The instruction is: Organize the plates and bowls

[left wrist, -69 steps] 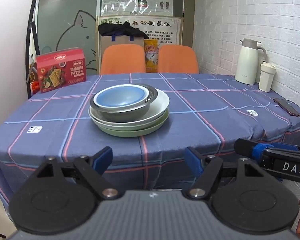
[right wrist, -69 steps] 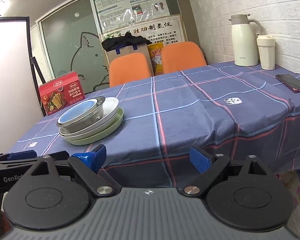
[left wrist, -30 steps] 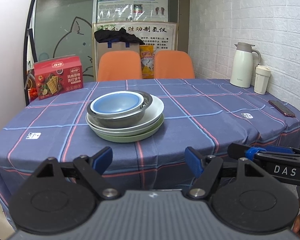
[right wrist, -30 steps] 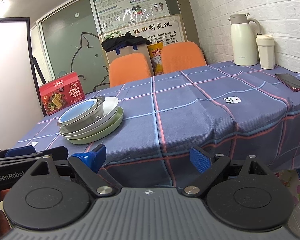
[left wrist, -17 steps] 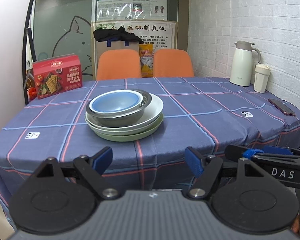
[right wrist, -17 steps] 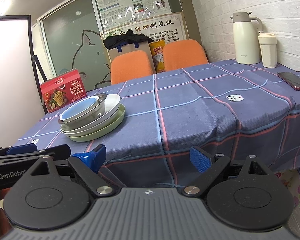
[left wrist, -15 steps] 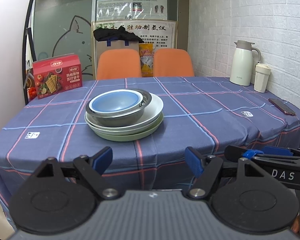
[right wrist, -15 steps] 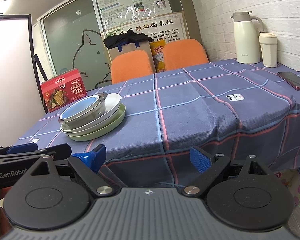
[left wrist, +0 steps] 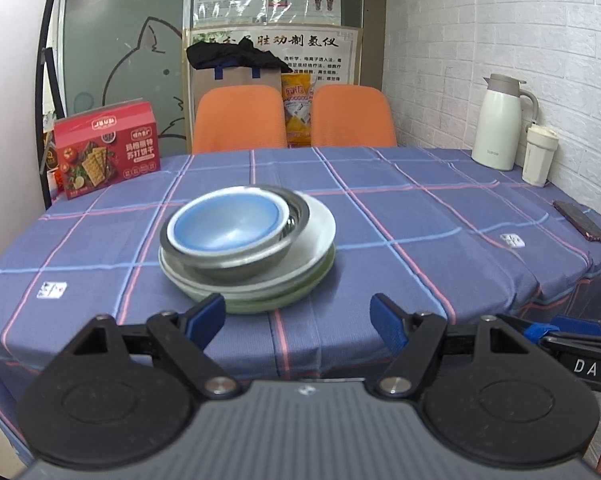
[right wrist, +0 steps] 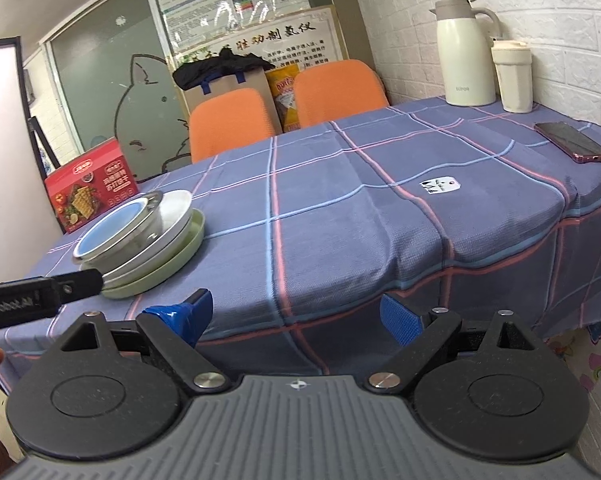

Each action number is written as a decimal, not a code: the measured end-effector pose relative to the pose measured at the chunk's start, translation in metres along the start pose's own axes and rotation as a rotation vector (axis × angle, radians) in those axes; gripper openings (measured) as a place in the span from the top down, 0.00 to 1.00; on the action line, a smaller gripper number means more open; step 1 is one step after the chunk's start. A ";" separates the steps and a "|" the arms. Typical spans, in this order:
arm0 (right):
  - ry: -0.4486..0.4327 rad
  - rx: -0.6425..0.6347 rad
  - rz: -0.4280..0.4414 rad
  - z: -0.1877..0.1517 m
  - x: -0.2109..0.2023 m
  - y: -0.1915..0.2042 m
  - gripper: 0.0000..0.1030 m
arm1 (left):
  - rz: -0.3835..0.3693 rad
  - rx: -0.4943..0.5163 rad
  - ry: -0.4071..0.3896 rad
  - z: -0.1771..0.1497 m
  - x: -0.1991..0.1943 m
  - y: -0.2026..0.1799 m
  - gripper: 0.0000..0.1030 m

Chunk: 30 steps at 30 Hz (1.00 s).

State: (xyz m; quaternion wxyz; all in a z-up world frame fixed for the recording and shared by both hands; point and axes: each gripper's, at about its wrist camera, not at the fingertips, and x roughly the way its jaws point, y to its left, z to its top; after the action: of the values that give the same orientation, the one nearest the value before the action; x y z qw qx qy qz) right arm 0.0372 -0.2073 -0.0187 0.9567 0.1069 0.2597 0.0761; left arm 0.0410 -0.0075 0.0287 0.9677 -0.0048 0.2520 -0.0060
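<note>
Left tool [left wrist: 298,316]: spread wide, nothing in it, held low at the near edge of the tabletop [left wrist: 440,216], just in front of the stack.
Right tool [right wrist: 296,314]: also spread wide, holding nothing, at the near edge, off to the right of the stack.
Stack: blue bowl [left wrist: 226,224] sits inside a metal bowl [left wrist: 260,260], which sits on a white plate [left wrist: 320,232], which sits on a green plate [left wrist: 296,292].
Where the stack is: near the front left part of the blue check cloth.
Red box [left wrist: 106,148]: at the back left corner.
Jug [left wrist: 498,122] and cup [left wrist: 540,156]: side by side at the back right, by the brick wall.
Phone [left wrist: 579,221]: flat near the right edge.
Chairs [left wrist: 238,120]: 2 orange ones behind the tabletop.
</note>
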 end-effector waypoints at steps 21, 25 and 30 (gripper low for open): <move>0.149 -0.049 -0.369 0.217 0.291 -0.126 0.24 | 0.206 -0.032 -0.009 0.156 0.257 0.189 0.28; 0.160 -0.046 -0.421 0.224 0.321 -0.141 0.24 | 0.235 -0.084 0.084 0.159 0.322 0.207 0.28; 0.130 -0.068 -0.420 0.224 0.331 -0.144 0.24 | 0.274 -0.086 0.159 0.156 0.374 0.206 0.28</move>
State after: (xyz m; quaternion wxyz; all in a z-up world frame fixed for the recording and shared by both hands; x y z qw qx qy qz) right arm 0.4475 -0.3168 -0.0244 0.9358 0.0132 0.3348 -0.1093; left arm 0.4452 0.1943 -0.0199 0.9354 -0.0114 0.3259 0.1368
